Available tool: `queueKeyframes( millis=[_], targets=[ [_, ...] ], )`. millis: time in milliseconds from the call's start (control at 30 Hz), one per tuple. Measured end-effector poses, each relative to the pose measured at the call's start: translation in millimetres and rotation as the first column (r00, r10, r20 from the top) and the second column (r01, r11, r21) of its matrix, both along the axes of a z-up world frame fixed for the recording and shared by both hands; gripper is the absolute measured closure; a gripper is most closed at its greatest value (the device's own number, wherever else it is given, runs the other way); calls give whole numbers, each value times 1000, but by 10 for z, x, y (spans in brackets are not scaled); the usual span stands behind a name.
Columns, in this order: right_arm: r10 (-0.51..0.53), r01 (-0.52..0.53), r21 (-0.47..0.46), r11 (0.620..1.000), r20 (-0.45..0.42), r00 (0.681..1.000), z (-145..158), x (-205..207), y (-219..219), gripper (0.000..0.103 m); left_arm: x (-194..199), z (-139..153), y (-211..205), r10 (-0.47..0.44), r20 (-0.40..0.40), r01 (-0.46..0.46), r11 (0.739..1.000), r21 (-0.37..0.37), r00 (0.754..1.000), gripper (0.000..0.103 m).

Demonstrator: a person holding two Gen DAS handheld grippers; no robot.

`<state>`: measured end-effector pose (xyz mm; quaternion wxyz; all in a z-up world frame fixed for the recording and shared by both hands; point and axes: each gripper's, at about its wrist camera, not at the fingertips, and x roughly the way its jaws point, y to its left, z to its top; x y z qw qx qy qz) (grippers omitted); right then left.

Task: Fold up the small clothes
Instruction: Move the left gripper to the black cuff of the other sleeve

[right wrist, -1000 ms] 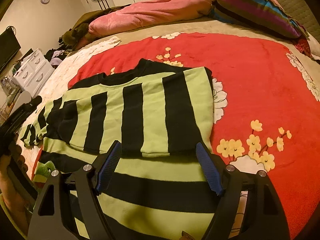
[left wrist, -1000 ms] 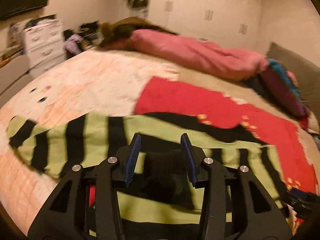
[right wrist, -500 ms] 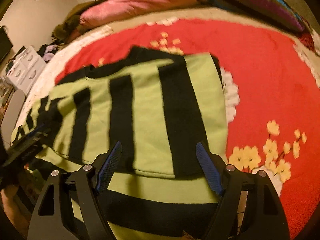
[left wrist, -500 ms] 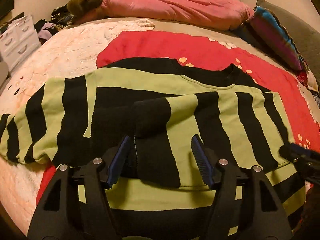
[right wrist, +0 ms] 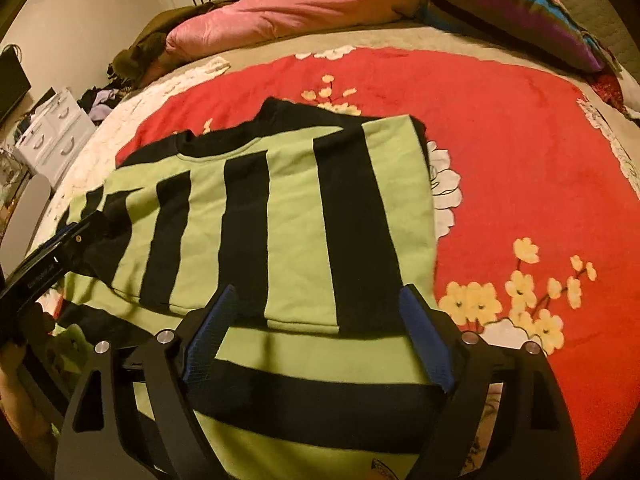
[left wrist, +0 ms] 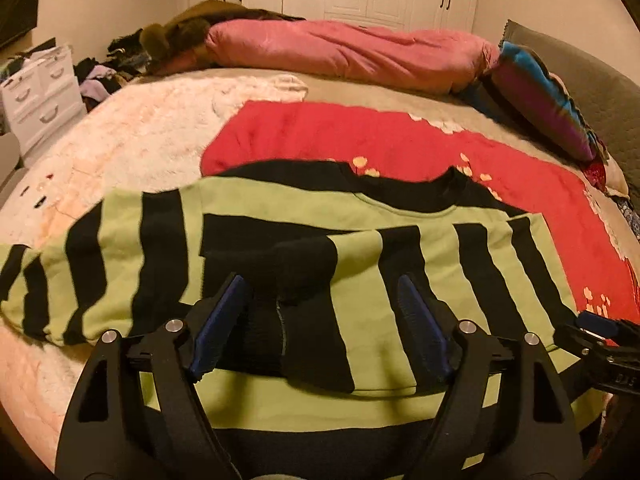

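Note:
A green and black striped sweater (left wrist: 372,292) (right wrist: 288,216) lies on the bed, its right sleeve folded across the body and its left sleeve (left wrist: 80,276) stretched out to the left. My left gripper (left wrist: 320,292) hovers over the folded sleeve's black cuff (left wrist: 280,316) with its jaws opening; the cuff lies between the pads, unpressed. My right gripper (right wrist: 316,304) hangs over the folded sleeve's near edge, its jaws opening too, with cloth below them. Each gripper shows at the edge of the other's view.
A red flowered blanket (right wrist: 500,152) and a cream fleece (left wrist: 132,148) cover the bed. A pink duvet (left wrist: 348,52) and a striped pillow (right wrist: 512,8) lie at the far side. White drawers (left wrist: 36,92) stand left of the bed.
The left gripper has widened and let go of the sleeve cuff, which now lies on the sweater body. It has also sunk a little. The right gripper has widened slightly.

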<state>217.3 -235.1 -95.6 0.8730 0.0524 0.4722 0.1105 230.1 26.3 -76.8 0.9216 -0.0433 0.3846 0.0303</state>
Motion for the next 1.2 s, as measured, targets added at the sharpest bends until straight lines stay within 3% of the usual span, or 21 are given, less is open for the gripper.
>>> queueKeyframes(
  millis=[100, 233, 700, 1200],
  targets=[
    [-17, 17, 18, 1000, 14, 1000, 97, -49, -41, 12, -31, 75, 43, 36, 18, -36, 999, 14, 999, 19],
    [-32, 31, 23, 999, 44, 999, 234, -83, -61, 9, -70, 155, 122, 77, 30, -78, 997, 15, 997, 10],
    [-40, 33, 64, 997, 115, 993, 675, -222, 2, 5, -467, 549, 287, 132, 64, -135, 990, 49, 989, 9],
    [74, -84, 51, 995, 176, 982, 968, -349, 726, 5, -837, 704, 1265, 292, 32, -293, 956, 15, 956, 9]
  ],
)
